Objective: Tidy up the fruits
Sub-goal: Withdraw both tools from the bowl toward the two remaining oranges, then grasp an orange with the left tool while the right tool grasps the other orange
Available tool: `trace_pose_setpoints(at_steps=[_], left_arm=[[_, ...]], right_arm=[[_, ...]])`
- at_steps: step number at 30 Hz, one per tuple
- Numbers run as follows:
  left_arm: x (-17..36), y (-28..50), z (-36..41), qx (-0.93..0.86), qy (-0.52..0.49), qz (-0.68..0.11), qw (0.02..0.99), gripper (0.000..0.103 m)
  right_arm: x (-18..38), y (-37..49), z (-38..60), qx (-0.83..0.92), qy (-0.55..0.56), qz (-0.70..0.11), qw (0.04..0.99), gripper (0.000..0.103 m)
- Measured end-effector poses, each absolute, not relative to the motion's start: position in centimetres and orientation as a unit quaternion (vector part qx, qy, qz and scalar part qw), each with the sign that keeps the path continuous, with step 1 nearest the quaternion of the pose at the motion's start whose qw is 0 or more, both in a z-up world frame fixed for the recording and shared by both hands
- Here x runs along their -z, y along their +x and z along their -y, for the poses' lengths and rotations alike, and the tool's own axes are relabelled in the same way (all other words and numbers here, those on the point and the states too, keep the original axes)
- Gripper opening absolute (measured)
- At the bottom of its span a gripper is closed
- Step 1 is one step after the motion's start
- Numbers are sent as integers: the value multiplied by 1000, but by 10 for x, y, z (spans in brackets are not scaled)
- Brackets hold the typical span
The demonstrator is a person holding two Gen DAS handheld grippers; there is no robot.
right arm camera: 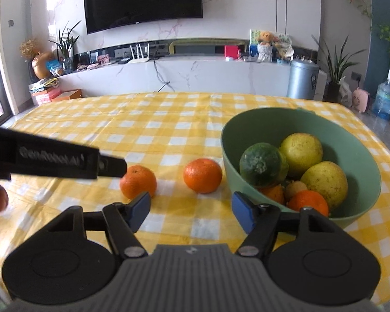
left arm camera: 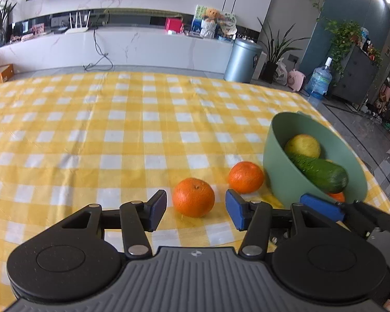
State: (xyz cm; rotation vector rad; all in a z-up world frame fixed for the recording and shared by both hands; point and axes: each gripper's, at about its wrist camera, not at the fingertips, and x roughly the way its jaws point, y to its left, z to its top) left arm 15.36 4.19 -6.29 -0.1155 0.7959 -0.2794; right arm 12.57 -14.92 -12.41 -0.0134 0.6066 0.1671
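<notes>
Bowl [left arm camera: 278, 179]: near rim is hiding behind right tongs [left arm camera: 322, 208].
Small orange [left arm camera: 336, 196]: mostly hiding under the cucumber [left arm camera: 322, 173].
Left orange [right arm camera: 137, 182]: left tongs' arm [right arm camera: 57, 161] overlapping.

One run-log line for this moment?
left gripper: open, facing near orange | right gripper: open, empty | second orange: on cloth | green bowl: holds fruit

Table under yellow-white checked cloth [right arm camera: 169, 119]. Directly on it: green bowl [right arm camera: 371, 189] at right with fruit inside, two oranges left of it, one just beside the bowl [right arm camera: 202, 175], the other [right arm camera: 137, 181] further left, apart.
</notes>
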Motion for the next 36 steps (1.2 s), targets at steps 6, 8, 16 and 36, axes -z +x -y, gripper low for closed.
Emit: trace_pose_setpoints(at_steps=[6, 8, 16, 36], left_arm=[[73, 161, -35, 127, -51, -394, 909, 60], [77, 165, -33, 126, -56, -397, 907, 60], [93, 177, -32, 122, -76, -423, 895, 59], [78, 169, -46, 110, -91, -425, 894, 49]], right_arm=[[129, 126, 137, -73, -41, -284, 955, 58], [131, 124, 133, -79, -56, -282, 954, 55], [134, 124, 130, -86, -70, -286, 952, 54], [129, 122, 121, -110, -89, -292, 946, 52]])
